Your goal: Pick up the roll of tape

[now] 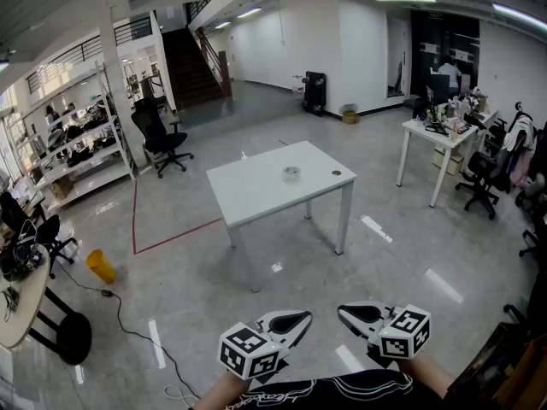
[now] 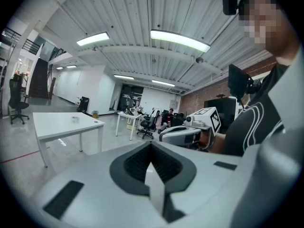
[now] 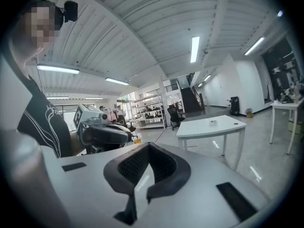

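The roll of tape (image 1: 291,174) is small and clear, lying near the middle of a white table (image 1: 256,193) several steps ahead. It also shows as a small speck, the tape (image 2: 74,118) in the left gripper view and the tape (image 3: 213,122) in the right gripper view. My left gripper (image 1: 289,324) and right gripper (image 1: 360,315) are held side by side close to my body, far short of the table. Both have their jaws together with nothing between them. From each gripper view the other one is visible: the right gripper (image 2: 183,134) and the left gripper (image 3: 102,132).
A small dark disc (image 1: 337,173) lies on the table beyond the tape. Around the grey floor stand a black office chair (image 1: 162,139), shelves (image 1: 77,135), a yellow bin (image 1: 101,266), a cluttered white desk (image 1: 436,135) with chairs, and a round table (image 1: 17,293) with a floor cable.
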Motion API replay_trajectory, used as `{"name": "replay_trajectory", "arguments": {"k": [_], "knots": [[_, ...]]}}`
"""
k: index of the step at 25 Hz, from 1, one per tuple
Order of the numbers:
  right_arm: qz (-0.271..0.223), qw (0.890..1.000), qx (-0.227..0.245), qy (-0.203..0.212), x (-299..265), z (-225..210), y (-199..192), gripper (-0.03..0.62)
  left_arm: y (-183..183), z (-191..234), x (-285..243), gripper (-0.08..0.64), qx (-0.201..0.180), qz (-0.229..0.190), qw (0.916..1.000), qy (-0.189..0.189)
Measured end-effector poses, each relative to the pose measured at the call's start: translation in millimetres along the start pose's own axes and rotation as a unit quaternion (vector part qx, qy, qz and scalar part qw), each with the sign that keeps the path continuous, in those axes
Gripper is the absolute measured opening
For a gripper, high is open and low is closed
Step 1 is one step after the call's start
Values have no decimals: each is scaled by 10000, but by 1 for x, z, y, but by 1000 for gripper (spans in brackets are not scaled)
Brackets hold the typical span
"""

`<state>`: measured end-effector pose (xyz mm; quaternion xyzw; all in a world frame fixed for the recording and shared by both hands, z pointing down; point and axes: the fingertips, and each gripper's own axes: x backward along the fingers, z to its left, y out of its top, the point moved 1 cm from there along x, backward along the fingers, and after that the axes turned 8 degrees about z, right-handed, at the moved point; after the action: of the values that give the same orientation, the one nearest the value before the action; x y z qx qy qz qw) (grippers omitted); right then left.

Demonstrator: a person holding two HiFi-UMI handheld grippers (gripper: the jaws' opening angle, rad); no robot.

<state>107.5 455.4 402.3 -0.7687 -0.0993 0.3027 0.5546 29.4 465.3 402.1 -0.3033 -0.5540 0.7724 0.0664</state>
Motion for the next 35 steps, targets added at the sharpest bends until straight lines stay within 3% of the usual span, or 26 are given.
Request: {"name": "replay_trajectory", "arguments": {"k": [17, 24, 30, 35], "knots": [[59, 9999, -122, -26, -11, -2, 2, 12, 4, 8, 2, 3, -27, -109, 9999, -46], [281, 9995, -149, -4, -24, -6, -11, 12, -12, 22, -4, 3, 168, -92, 9997, -126], [314, 9991, -264, 137, -39, -39, -11, 12, -9, 45, -31, 3, 289, 38, 9995, -91], [300, 9984, -428, 231, -64, -97, -4, 12, 2, 90, -64, 3, 453, 187, 9988, 74]]}}
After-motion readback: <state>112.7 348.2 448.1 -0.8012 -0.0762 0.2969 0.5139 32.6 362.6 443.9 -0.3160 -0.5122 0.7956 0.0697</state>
